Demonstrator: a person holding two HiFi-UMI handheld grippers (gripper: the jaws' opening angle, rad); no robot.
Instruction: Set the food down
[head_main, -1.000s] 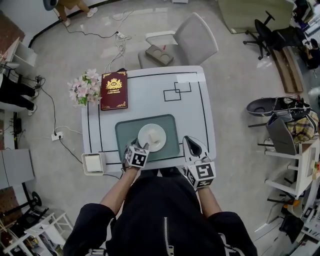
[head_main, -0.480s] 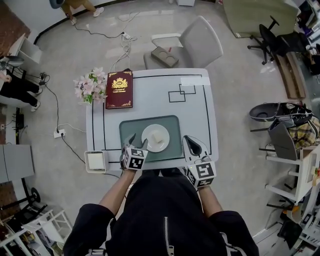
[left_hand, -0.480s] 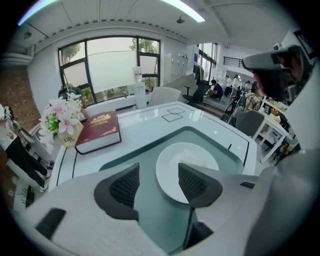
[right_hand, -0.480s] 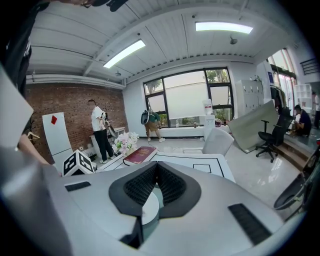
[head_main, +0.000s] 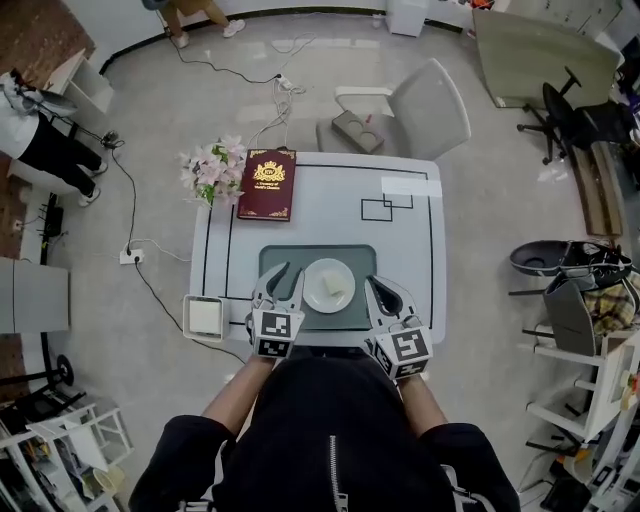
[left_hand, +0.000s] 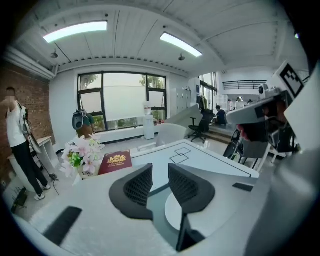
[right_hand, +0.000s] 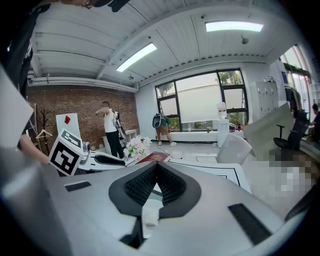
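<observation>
**Food down on the mat, both sets of tongs clear of the plate**

The left tongs (head_main: 285, 278) are released: their jaws have just been closing partway and stand apart with nothing between them, just left of the plate (head_main: 313, 290). The right tongs (head_main: 378, 290) are clenched tip to tip on nothing, just right of it. The food (head_main: 340, 290), a pale block, lies on the plate, which rests on the green placemat (head_main: 355, 258) at the near edge of the worktop (head_main: 400, 230). The setting-down looks done, so the thing now is probably to draw both tongs straight back and up without clipping the rim. The red book (head_main: 267, 184) beside the flowers (head_main: 212, 170) bears a gold crest and lettering too small to read. The marker cubes (head_main: 275, 333) show only black-and-white squares.
</observation>
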